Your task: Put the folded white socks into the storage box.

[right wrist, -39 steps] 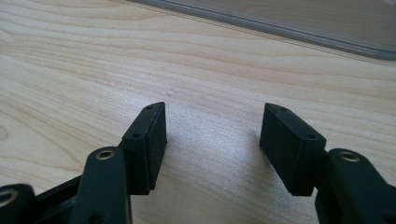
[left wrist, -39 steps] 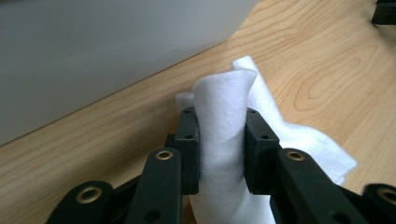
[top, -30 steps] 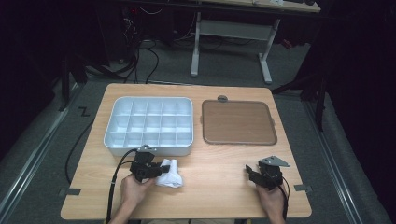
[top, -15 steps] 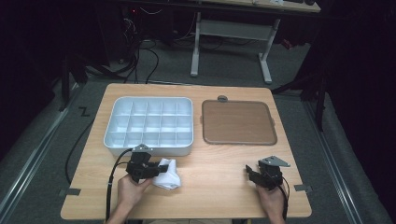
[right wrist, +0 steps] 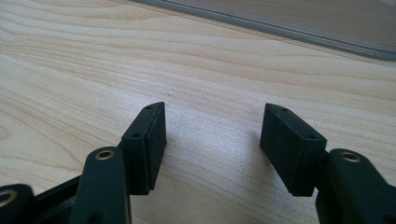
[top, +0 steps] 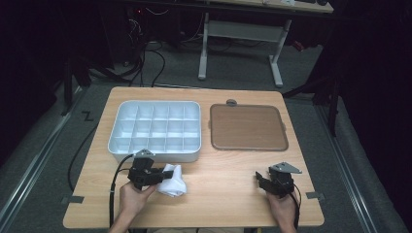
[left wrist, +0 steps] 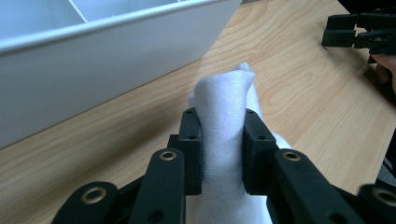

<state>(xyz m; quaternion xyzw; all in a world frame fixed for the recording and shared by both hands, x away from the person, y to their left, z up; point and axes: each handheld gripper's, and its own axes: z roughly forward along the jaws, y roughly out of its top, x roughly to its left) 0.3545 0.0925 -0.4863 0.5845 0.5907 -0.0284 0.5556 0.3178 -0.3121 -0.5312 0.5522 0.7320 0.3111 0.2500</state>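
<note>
A crumpled white cloth (top: 171, 180) lies on the wooden table near its front left, just below the white compartment tray (top: 156, 148). My left gripper (top: 159, 175) is shut on the white cloth (left wrist: 223, 116); both black pads press a fold of it between them, and the cloth rises past the fingertips (left wrist: 193, 122). My right gripper (top: 260, 180) rests low over bare wood at the front right. Its jaws stand open with nothing between them in the right gripper view (right wrist: 212, 122).
The white tray (left wrist: 93, 60) with several empty compartments sits close on the left of the left gripper. A brown flat tray (top: 279, 144) with a grey rim lies at the back right. The other gripper (left wrist: 359, 35) shows far off across the table.
The left gripper and the cloth have shifted slightly toward the left along the table's front. The right gripper has kept still.
</note>
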